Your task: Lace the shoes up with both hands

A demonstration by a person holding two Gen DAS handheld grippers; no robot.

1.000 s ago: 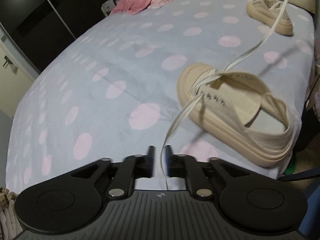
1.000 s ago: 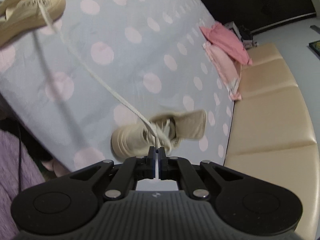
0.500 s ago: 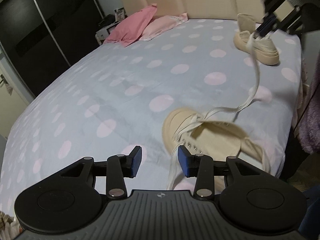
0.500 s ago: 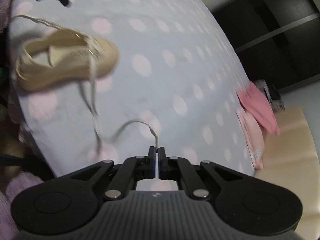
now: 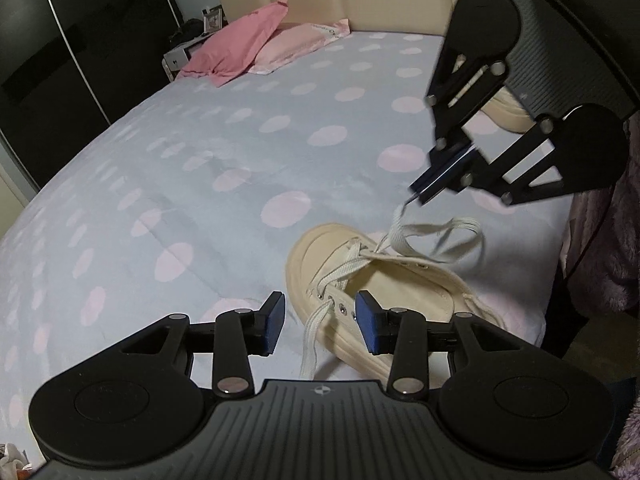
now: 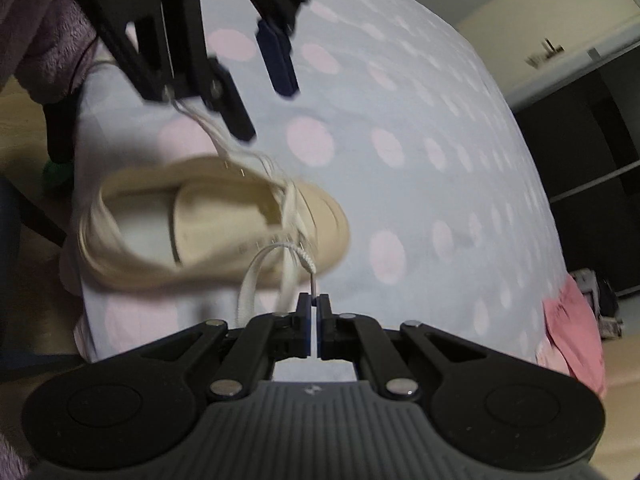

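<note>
Left tongs (image 5: 320, 322) stand apart at the bottom, gripping nothing, loose lace (image 5: 312, 344) hanging between. Shoe (image 5: 384, 300) lies just beyond on the bed (image 5: 200, 184). Upper right, right tongs (image 5: 420, 196) pinch the lace tip.

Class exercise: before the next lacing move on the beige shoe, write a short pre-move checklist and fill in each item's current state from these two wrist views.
1. Right claw shut on the lace tip: ok.
2. Left claw open, nothing pinched: ok.
3. Other lace end lying loose between the left claw's pads: ok.
4. Shoe resting on the bed: ok.
5. Lace slack, looping above the shoe: ok.
6. Which eyelet comes next: cannot tell.
</note>
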